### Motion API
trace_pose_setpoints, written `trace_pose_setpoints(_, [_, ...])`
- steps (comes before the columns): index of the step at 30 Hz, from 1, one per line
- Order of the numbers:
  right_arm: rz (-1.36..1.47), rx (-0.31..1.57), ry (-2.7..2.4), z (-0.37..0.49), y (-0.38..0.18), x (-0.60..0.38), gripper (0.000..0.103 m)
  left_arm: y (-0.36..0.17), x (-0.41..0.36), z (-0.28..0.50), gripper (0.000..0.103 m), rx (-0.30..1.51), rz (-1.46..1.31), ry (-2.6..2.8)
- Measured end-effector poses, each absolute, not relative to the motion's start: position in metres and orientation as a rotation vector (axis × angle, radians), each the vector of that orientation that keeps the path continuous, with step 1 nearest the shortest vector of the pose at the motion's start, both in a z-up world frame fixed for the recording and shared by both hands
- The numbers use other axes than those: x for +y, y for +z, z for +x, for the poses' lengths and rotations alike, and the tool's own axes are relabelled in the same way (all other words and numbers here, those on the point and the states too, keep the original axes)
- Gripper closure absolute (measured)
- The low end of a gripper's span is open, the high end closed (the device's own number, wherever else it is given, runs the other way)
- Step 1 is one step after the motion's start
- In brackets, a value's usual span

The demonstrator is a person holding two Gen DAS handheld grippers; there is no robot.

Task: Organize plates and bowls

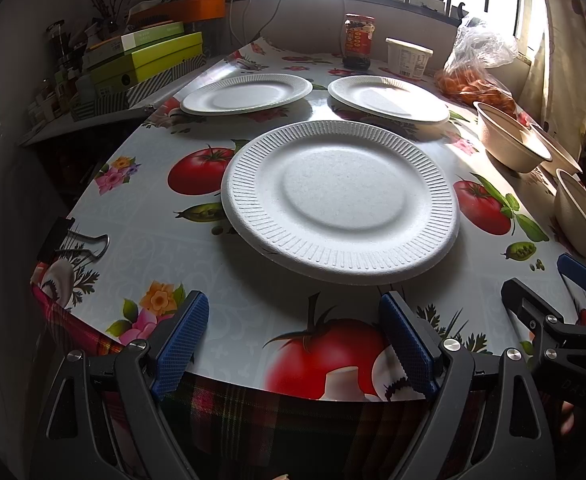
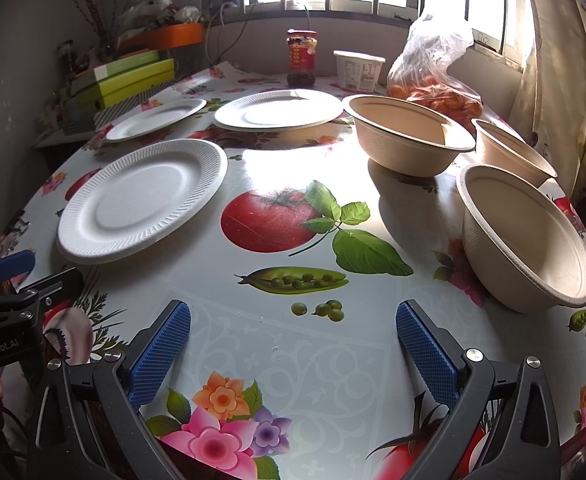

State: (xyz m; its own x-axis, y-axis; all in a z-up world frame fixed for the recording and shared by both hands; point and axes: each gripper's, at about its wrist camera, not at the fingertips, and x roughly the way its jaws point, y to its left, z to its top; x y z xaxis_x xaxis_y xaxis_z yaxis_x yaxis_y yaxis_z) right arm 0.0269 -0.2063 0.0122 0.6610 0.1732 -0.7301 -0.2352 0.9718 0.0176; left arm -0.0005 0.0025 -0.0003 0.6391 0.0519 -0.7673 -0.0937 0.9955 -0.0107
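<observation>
Three white foam plates lie apart on the printed tablecloth: a near plate, a far left plate and a far right plate. Three beige bowls stand on the right: a far one, one behind it at the edge, and a near one. My left gripper is open at the table's front edge, just short of the near plate. My right gripper is open over bare cloth, left of the near bowl.
At the back stand a sauce jar, a white tub and a plastic bag of orange fruit. Stacked green boxes sit on a side shelf to the left. A binder clip grips the cloth's left edge.
</observation>
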Motion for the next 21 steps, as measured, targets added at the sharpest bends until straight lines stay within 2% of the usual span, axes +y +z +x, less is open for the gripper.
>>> trace_pose_setpoints(16, [-0.092,0.834,0.243,0.03,0.014,-0.206,0.0,0.002,0.003,0.001,0.015,0.898,-0.044,0.071])
trace_pose_setpoints(21, [-0.113,0.772,0.29,0.03,0.037,-0.204,0.0,0.016,0.011,0.001,0.015,0.887,-0.034,0.059])
